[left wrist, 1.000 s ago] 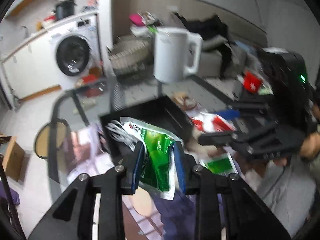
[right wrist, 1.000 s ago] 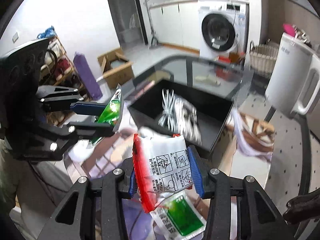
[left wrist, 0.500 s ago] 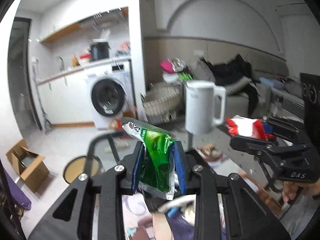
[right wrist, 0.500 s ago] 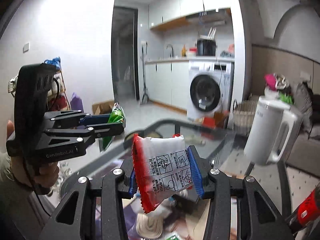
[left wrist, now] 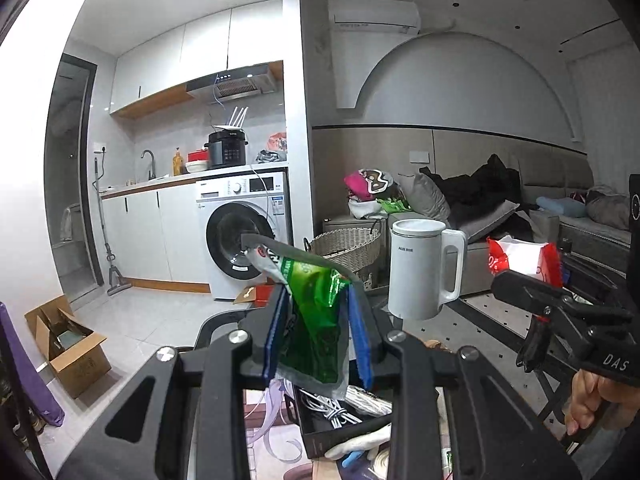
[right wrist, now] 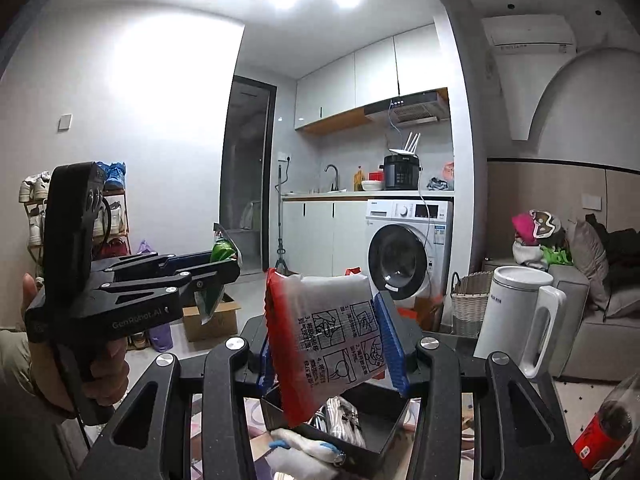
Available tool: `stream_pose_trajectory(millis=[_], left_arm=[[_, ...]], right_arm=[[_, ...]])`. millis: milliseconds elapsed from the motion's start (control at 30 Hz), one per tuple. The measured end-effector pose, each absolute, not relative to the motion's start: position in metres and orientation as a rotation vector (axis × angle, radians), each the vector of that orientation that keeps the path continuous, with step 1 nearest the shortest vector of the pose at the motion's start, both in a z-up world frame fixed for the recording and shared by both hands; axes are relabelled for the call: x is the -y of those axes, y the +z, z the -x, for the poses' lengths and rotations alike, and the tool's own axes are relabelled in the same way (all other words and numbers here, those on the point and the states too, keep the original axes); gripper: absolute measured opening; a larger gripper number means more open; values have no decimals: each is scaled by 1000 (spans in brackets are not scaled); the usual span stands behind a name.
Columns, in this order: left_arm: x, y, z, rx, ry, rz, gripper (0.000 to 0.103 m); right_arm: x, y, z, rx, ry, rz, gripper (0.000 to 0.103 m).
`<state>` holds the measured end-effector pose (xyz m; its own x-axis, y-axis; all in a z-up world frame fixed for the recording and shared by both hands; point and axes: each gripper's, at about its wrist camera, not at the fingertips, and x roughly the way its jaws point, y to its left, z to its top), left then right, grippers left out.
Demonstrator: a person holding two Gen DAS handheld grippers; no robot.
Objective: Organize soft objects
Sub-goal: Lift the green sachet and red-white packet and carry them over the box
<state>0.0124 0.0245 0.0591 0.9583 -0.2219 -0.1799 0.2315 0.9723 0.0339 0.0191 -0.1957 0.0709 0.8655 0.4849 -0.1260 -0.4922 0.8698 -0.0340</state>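
Tongs: left (left wrist: 320,334) pinch glossy green pouch (left wrist: 314,320); right (right wrist: 334,342) clamp puffy white-red sachet (right wrist: 336,340) (crinkled plastic).

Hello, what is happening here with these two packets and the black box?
A person holds a pair of tongs in each hand. The left tongs are shut on a green packet, and the right tongs grip a red and white packet. Both packets are held up in the air, above a black box that has bundled cables in it. Neither packet is in the box yet.
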Motion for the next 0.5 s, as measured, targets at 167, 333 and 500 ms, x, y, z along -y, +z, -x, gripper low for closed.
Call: stream_pose_trajectory(millis=[167,333,500], left_arm=[[-22,60,-17,-188,-227,-44,28],[-19,61,-25,-193,-217,-35,29],[-14,58,-45,-223,-207,-12,29]], right_arm=[[196,72,-14,-120,504,64,44],[191,74,-17,-127,508,65,44],[185,75,-31,-129,515,54,44]])
